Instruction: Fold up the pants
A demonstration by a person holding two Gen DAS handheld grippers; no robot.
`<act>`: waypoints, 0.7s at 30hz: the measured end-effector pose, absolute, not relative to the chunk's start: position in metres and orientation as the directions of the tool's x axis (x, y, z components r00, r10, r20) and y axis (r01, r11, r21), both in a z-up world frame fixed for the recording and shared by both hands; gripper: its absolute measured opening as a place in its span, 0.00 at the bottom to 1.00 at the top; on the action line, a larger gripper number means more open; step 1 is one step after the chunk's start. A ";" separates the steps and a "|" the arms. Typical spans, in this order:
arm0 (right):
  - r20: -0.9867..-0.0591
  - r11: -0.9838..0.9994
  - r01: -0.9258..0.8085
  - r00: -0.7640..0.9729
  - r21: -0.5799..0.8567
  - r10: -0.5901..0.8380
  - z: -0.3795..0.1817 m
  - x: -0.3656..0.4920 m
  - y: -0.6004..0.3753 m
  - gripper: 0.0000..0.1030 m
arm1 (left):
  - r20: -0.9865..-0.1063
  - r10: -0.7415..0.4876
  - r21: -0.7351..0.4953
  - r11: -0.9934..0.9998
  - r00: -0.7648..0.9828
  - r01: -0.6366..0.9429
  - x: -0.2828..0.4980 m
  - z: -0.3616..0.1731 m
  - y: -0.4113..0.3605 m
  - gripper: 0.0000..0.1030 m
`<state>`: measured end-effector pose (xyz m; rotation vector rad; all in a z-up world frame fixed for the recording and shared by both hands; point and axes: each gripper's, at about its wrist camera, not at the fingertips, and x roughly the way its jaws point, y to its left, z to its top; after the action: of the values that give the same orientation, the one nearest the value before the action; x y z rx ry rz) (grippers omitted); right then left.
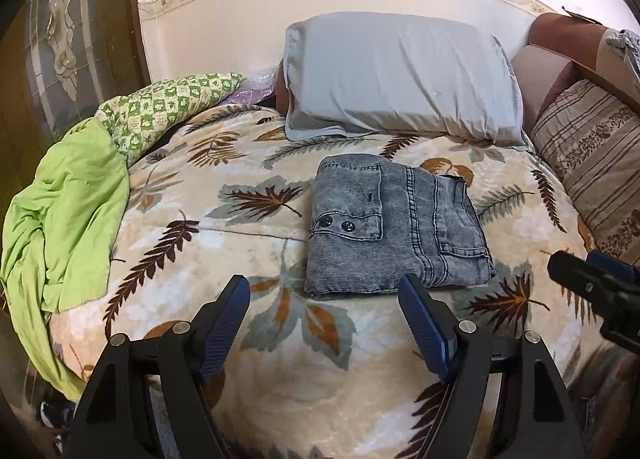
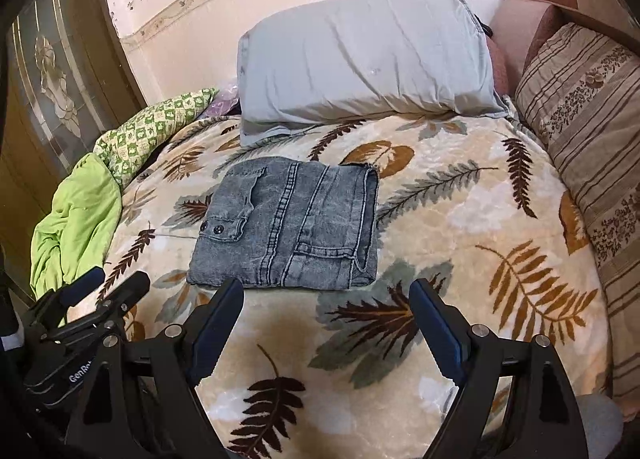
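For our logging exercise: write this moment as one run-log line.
pants: folded, flat on blanket | left hand-held gripper: open, empty | right hand-held gripper: open, empty | both short of pants

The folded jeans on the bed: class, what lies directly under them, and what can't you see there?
The folded jeans rest on the leaf-print blanket, which shows on every side of them. The patch of blanket beneath is covered, as are the jeans' inner folded layers.

Pants (image 1: 394, 225): grey-blue acid-wash denim, two dark buttons. Blanket (image 1: 224, 247): cream, brown/grey/ochre leaf print. Pillow (image 1: 400, 75): plain pale grey. Cushion (image 2: 592, 131): beige, brown stripes and floral bands. Sheet (image 1: 64, 211): lime green. Green-white checked cloth (image 1: 160, 103).
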<state>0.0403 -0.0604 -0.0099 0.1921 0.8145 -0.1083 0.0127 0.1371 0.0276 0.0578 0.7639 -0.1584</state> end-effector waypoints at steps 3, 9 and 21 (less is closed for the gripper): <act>-0.734 0.978 0.168 0.679 0.127 -0.022 -0.007 0.043 -0.060 0.83 | -0.697 -0.119 -0.002 0.987 0.708 0.163 0.014 0.028 0.137 0.75; -0.730 0.979 0.168 0.683 0.120 -0.028 -0.004 0.038 -0.055 0.83 | -0.693 -0.119 0.002 0.986 0.711 0.167 0.013 0.027 0.135 0.75; -0.726 0.976 0.180 0.686 0.119 -0.038 0.001 0.035 -0.054 0.83 | -0.690 -0.108 0.015 0.986 0.716 0.163 0.003 0.034 0.133 0.75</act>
<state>0.0350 -0.0545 0.0011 0.1872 0.8062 -0.1227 0.0032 0.1326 0.0339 0.0770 0.7584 -0.1503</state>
